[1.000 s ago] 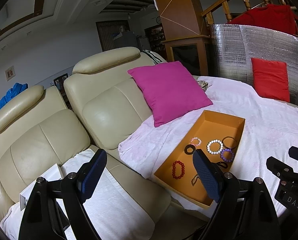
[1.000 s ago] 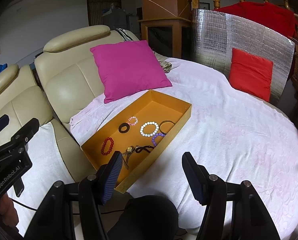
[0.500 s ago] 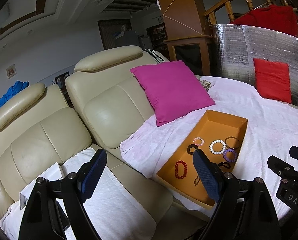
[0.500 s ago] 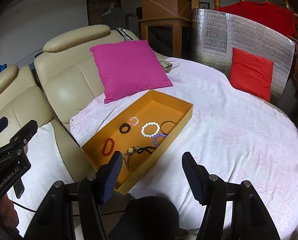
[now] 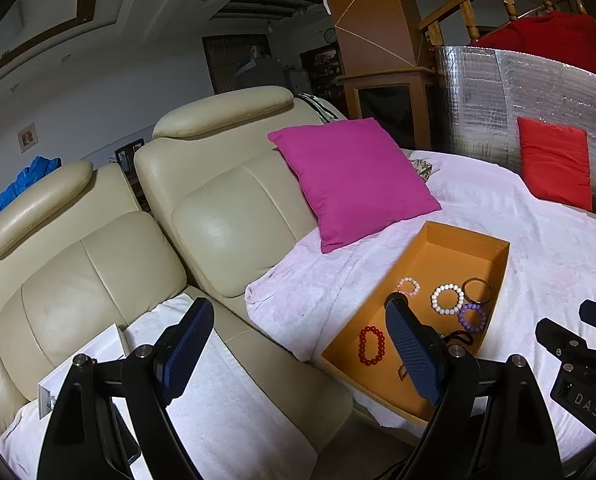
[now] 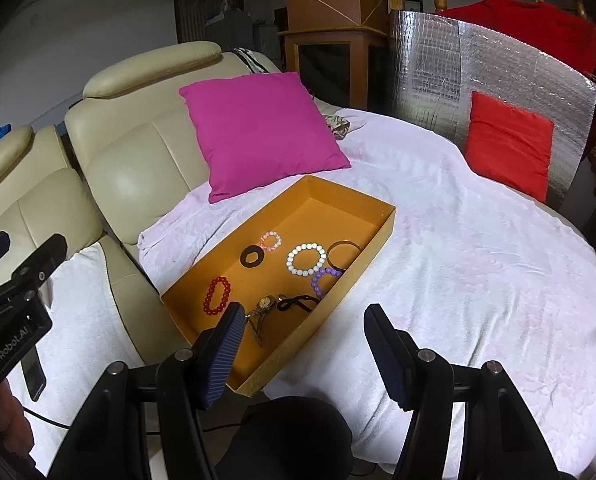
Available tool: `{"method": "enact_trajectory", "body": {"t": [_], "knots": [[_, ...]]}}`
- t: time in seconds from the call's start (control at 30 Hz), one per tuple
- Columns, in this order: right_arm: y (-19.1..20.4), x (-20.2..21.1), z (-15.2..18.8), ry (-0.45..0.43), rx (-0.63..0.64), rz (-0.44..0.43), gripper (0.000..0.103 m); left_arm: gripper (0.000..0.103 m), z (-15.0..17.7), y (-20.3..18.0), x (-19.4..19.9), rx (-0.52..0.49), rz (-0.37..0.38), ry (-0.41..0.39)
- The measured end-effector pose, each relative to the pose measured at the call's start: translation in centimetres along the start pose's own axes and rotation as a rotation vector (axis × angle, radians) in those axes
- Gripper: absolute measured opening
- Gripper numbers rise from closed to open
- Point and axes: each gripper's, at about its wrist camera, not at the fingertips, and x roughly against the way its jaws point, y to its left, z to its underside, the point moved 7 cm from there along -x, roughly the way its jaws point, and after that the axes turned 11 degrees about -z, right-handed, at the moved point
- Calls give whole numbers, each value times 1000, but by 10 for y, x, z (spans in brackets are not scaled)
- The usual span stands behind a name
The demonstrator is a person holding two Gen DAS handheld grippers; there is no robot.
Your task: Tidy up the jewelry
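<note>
So the jewelry is all sitting in the orange tray (image 6: pixel 372 204), which is lying on a round bed or table draped in a pale pink blanket (image 6: pixel 478 264) (can't really tell which it is). The pieces are lying loose on the tray floor, mostly toward the near half: a red bead bracelet (image 6: pixel 217 296), a white bead bracelet (image 6: pixel 307 259), a purple bead bracelet (image 6: pixel 325 280), a small pink bead bracelet (image 6: pixel 271 240), a dark ring-shaped piece (image 6: pixel 251 256), a thin dark bangle (image 6: pixel 343 252), a wristwatch (image 6: pixel 264 305) and a black loop that's looking like a hair tie (image 6: pixel 298 303).

Honestly it's looking like things are barely getting going. Nothing's being carried: the right hand-held gripper (image 6: pixel 304 354) is hanging over the tray's near corner with its jaws apart and nothing between them, and the left hand-held gripper (image 5: pixel 298 352) is gaping wide and empty off to the sofa side, near the tray's left edge.

The far half of the tray is sitting bare, and I'm not seeing any dividers or a second container, so I'm guessing basically all the sorting or lining up is still waiting to happen.
</note>
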Motion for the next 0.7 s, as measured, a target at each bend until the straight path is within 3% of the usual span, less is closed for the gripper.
{"method": "enact_trajectory", "body": {"t": [0.7], "knots": [[-9, -57, -18, 38, 0, -53, 66, 88, -9, -20, -35, -37, -49, 32]]}}
